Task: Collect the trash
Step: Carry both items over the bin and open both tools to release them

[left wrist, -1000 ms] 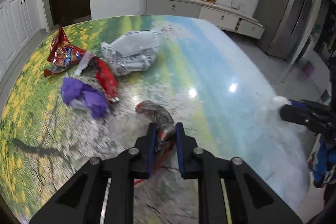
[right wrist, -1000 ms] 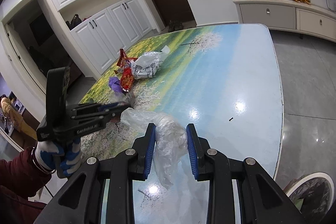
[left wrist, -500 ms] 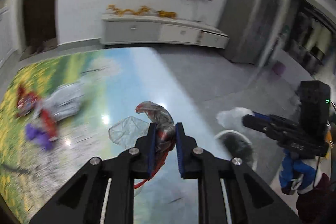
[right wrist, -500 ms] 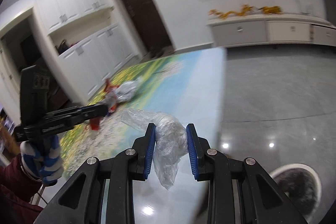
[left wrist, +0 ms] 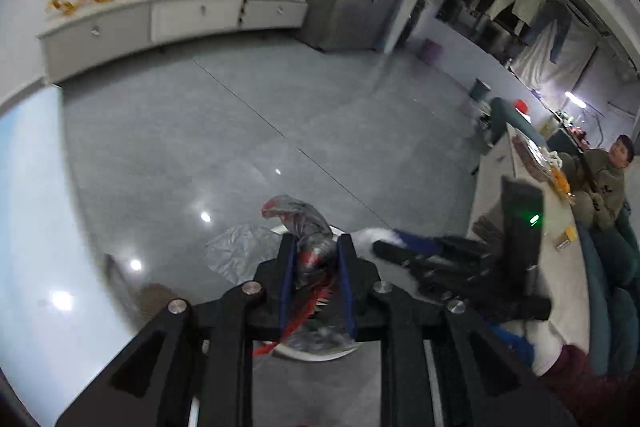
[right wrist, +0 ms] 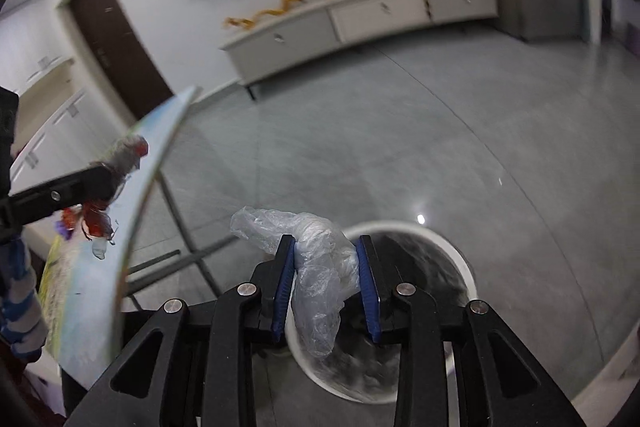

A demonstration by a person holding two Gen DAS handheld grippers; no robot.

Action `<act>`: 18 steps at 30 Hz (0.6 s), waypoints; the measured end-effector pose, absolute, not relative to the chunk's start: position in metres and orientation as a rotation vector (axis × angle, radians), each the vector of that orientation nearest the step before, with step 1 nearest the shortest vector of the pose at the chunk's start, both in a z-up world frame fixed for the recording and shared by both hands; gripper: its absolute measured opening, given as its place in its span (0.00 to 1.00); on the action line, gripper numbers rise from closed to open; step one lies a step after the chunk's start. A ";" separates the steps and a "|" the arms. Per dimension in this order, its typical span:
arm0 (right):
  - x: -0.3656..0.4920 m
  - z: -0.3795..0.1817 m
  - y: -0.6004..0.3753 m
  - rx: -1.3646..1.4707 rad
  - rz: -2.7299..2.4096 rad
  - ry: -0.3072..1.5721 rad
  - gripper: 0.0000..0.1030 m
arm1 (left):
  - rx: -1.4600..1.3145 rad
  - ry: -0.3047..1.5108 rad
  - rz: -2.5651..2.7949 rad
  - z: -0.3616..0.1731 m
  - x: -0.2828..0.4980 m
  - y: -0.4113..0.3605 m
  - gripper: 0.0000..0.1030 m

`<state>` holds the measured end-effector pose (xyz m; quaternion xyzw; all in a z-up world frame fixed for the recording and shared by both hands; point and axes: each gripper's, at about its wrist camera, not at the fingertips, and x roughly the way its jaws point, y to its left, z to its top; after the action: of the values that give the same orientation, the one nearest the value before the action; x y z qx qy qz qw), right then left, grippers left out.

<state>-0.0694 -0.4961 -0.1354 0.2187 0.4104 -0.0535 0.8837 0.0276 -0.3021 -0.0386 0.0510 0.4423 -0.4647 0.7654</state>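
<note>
Crumpled clear plastic bag (right wrist: 320, 267) between blue pads of right gripper (right wrist: 326, 281), directly above round white trash bin (right wrist: 460, 259) on grey tile floor (right wrist: 400, 147); jaws easing apart, pads touching bag. Crumpled grey-and-red foil wrapper (left wrist: 310, 247) between pads of left gripper (left wrist: 316, 283), also over bin (left wrist: 320, 351); jaws parting slightly, wrapper pinched. Glossy landscape-print table edge (right wrist: 132, 211) left of bin.

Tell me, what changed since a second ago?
Both tongs swung from the table to above the round white bin. The left tongs carry the crumpled red-and-silver wrapper, the right tongs the clear plastic bag. Both are just opening, trash still between them.
</note>
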 end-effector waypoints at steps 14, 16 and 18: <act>-0.084 -0.147 -0.514 0.506 -0.203 0.865 0.51 | 0.188 0.894 -0.995 -0.027 0.011 -0.333 0.52; -0.084 -0.142 -0.516 0.506 -0.205 0.851 0.51 | 0.208 0.847 -0.960 -0.021 0.007 -0.326 0.52; -0.086 -0.133 -0.514 0.501 -0.207 0.835 0.51 | 0.221 0.800 -0.925 -0.014 0.002 -0.319 0.52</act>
<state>-0.0863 -0.5139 -0.1332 0.2401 0.4005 -0.0994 0.8787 0.0023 -0.3185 -0.0141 0.1035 0.3746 -0.4334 0.8131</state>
